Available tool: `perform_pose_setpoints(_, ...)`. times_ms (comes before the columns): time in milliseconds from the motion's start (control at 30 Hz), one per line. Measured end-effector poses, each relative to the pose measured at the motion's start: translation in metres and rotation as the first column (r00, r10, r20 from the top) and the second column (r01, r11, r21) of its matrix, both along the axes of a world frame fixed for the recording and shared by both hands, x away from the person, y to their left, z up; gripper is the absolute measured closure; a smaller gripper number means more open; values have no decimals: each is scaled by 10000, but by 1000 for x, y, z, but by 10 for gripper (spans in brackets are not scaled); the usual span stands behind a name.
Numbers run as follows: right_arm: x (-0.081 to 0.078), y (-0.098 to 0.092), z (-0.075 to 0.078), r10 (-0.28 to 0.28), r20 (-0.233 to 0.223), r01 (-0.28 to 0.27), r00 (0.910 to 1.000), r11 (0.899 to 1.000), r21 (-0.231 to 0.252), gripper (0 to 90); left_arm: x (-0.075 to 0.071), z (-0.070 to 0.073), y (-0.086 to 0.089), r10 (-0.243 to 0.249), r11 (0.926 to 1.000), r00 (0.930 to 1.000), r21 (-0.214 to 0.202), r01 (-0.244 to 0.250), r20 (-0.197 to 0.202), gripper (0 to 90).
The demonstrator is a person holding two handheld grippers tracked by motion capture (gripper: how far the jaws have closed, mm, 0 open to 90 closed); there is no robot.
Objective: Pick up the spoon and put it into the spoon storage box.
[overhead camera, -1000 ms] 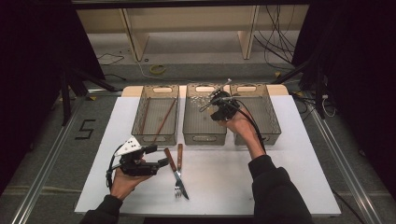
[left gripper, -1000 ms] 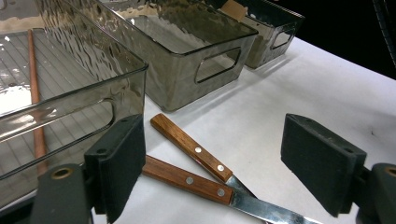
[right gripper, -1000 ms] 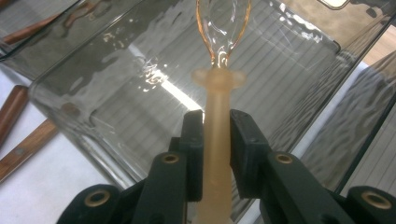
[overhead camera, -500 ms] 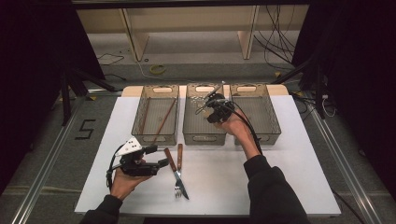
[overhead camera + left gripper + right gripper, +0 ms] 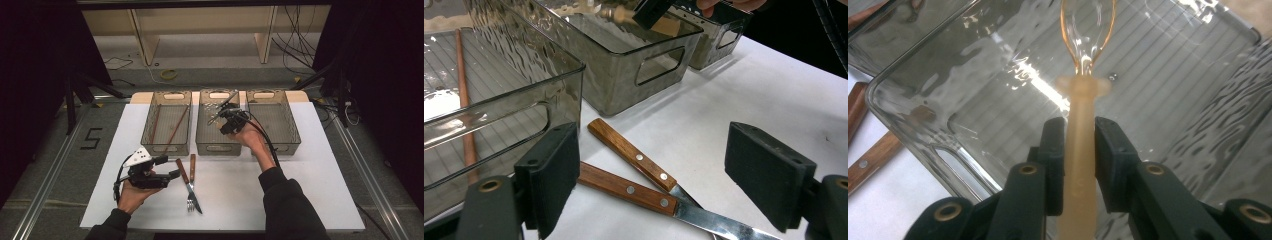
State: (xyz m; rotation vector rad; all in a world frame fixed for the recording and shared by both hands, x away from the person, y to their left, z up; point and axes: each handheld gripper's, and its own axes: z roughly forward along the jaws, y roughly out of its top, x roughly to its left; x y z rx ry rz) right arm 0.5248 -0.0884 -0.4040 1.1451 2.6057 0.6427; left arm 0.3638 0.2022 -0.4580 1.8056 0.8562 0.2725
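A white table top (image 5: pixel 310 175) stands on a grey floor with black curtains at both sides. Over the middle clear bin (image 5: pixel 216 132), the right gripper (image 5: pixel 1079 165) has just been loosening its jaws around a spoon's pale handle (image 5: pixel 1079 150). The left gripper (image 5: pixel 649 185) gapes empty above a wooden-handled knife (image 5: pixel 624 186) and fork (image 5: pixel 634 156).

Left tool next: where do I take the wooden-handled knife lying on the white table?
Grip the wooden-handled knife across its riveted handle, coming straight down from above. It lies flat with the handle end free, while its blade crosses the wooden-handled fork further along.
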Motion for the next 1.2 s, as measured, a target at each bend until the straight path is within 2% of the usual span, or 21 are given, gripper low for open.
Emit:
perform_pose_setpoints(33, 1, -1, 0, -13, -99, 14, 10000, 9999, 125, 663, 0, 0, 0, 0, 10000, 10000, 7, 0, -1, 215)
perform_pose_setpoints(200, -1, -5, 4, -81, -33, 82, 10000, 9993, 368, 574, 0, 0, 1, 13, 10000, 10000, 22, -13, -4, 215)
perform_pose_setpoints(433, -16, -18, 13, -26, 309, -11, 9995, 9930, 1182, 450, 1, 0, 1, 4, 10000, 10000, 57, -4, -9, 215)
perform_pose_setpoints(667, -42, -39, 20, 19, 685, -159, 9977, 9789, 2035, 391, 2, 1, 1, 36, 9999, 10000, 98, -36, -16, 215)
perform_pose_setpoints(733, -52, -46, 22, 45, 813, -236, 9967, 9716, 2356, 388, 2, 1, 1, 35, 9999, 10000, 109, -35, -25, 215)
perform_pose_setpoints(900, -74, -61, 21, 21, 994, -281, 9950, 9652, 2601, 371, 4, 5, 0, -82, 10000, 9998, -34, 81, -158, 215)
perform_pose_setpoints(1133, -96, -77, 15, 14, 985, -292, 9951, 9592, 2810, 351, 8, 8, -2, -177, 9994, 9995, 289, 184, -244, 219)
perform_pose_setpoints(1200, -101, -80, 14, 4, 1020, -289, 9948, 9602, 2779, 341, 10, 8, -2, -179, 9992, 9995, 362, 188, -247, 221)
